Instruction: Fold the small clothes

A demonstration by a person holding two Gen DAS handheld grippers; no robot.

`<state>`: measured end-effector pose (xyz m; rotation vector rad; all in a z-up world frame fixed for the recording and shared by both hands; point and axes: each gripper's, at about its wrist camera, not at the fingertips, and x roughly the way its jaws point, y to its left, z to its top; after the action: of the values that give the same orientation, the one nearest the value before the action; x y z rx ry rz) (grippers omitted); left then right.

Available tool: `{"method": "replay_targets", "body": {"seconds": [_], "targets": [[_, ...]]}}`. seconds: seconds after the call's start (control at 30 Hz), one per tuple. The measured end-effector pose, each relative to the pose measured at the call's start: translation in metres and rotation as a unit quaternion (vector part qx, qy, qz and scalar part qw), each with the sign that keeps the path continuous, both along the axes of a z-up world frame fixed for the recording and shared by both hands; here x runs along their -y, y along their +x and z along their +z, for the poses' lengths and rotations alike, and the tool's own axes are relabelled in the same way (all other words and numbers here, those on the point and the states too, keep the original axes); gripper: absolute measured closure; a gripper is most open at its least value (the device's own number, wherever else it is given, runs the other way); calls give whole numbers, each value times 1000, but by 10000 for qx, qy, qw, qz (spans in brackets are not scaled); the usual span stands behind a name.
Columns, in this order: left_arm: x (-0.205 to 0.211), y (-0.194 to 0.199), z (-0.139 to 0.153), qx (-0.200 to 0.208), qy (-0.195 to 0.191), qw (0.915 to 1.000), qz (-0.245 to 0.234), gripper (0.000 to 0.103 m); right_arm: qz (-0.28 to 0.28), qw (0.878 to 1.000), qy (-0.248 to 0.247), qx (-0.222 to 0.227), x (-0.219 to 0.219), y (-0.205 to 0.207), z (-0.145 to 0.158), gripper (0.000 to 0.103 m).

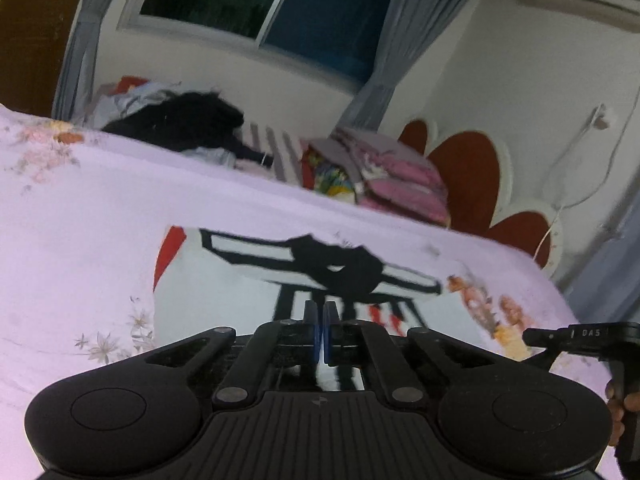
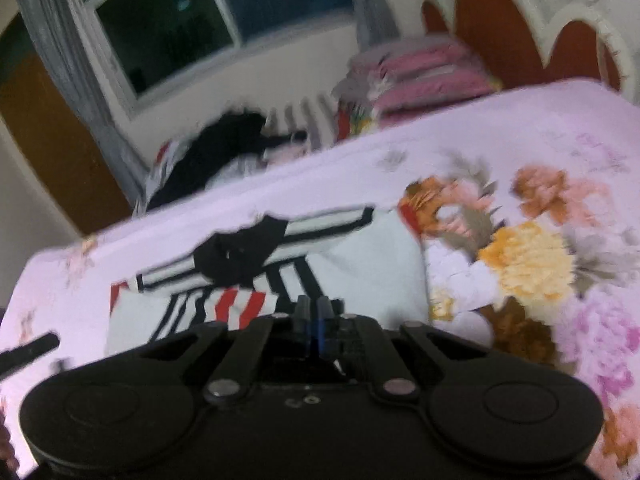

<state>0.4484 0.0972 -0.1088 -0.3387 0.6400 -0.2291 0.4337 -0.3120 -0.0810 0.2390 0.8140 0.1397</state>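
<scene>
A small white shirt point(image 1: 224, 280) with black stripes, a black collar and red marks lies flat on the pink floral bedsheet point(image 1: 80, 220), collar at the far side. My left gripper point(image 1: 321, 308) hovers over its near half, blue pads together, with no fabric visible between them. In the right wrist view the same shirt point(image 2: 372, 264) spreads ahead, and my right gripper point(image 2: 314, 304) is shut just over its striped middle with nothing seen pinched. The shirt's near edge is hidden under both grippers.
A dark heap of clothes point(image 1: 180, 124) lies at the bed's far side below the window. Beside it a folded pink stack point(image 1: 400, 176) sits against the red headboard point(image 1: 468, 176). A hand point(image 1: 616, 412) holds the other gripper at the right edge.
</scene>
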Motion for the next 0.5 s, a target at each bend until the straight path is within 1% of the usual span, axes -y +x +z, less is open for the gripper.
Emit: {"method": "replay_targets", "body": {"seconds": [0.03,0.1,0.13,0.17,0.23,0.3,0.33,0.37,0.4,0.43,0.5], "targets": [[1,5,-4,-67,119,9999,-43,102,12,9998,-178,10,-2,3,-4,99],[1,8,-12,-191,195,9996,-108,102,146,9996,-222,-128,-3,8,-12,96],[0,9,-15,-248,222,9994,-95,101,134,9994,-288,-142,-3,9,-15,91],[-2,10,-20,-356,199,9991,-105,101,164,9990,-363,-207,-2,13,-19,80],[-3,9,-27,-536,105,9983,-224,101,205,9986,-272,-408,1,17,-28,74],[-1,3,-32,-647,172,9967,-466,101,303,9982,-195,-472,3,14,-33,71],[0,-2,-34,-685,201,9958,-578,101,361,9978,-251,-498,3,12,-36,66],[3,-6,-38,-765,238,9944,-690,101,426,9971,-317,-546,1,9,-40,55],[5,-10,-41,-829,259,9933,-757,101,474,9964,-376,-586,0,5,-45,50],[6,-12,-46,-877,271,9926,-794,101,526,9958,-420,-616,-2,2,-49,48],[8,-14,-56,-1019,298,9907,-846,101,593,9942,-511,-731,-4,-1,-59,48]]}}
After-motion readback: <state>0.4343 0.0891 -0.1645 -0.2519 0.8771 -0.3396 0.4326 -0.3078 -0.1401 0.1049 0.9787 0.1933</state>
